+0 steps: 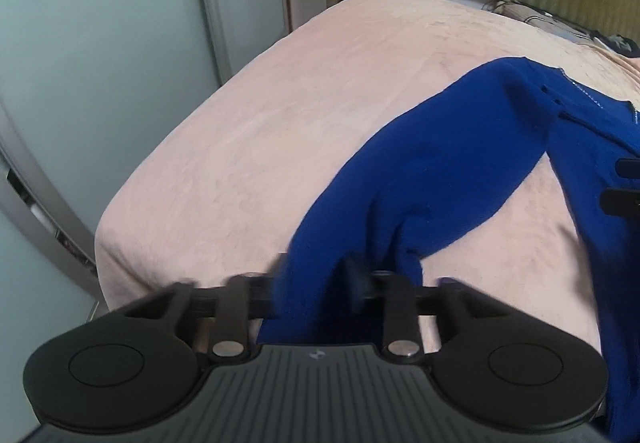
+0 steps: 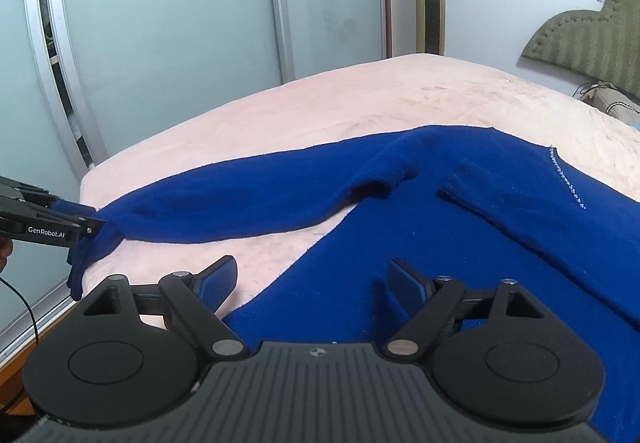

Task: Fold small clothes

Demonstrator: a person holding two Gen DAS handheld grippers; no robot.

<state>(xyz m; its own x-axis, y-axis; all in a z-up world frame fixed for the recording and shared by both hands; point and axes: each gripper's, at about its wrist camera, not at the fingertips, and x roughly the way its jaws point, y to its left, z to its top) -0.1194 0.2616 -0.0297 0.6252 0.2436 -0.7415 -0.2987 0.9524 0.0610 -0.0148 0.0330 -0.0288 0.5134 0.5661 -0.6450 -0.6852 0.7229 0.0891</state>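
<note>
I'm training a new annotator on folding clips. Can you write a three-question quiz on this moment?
1. True or false: the left gripper is shut on the sleeve of the blue sweater.
2. The right gripper is: A) open above the sweater, B) shut on the hem, C) out of view.
3. What does the sweater lie on?

Key: 1 true. 2 A. 3 the pink blanket on the bed.

2 wrist fisheyes look down low over the pink bed toward the sliding doors; both share the blue sweater, its sleeve filling the left view.
</note>
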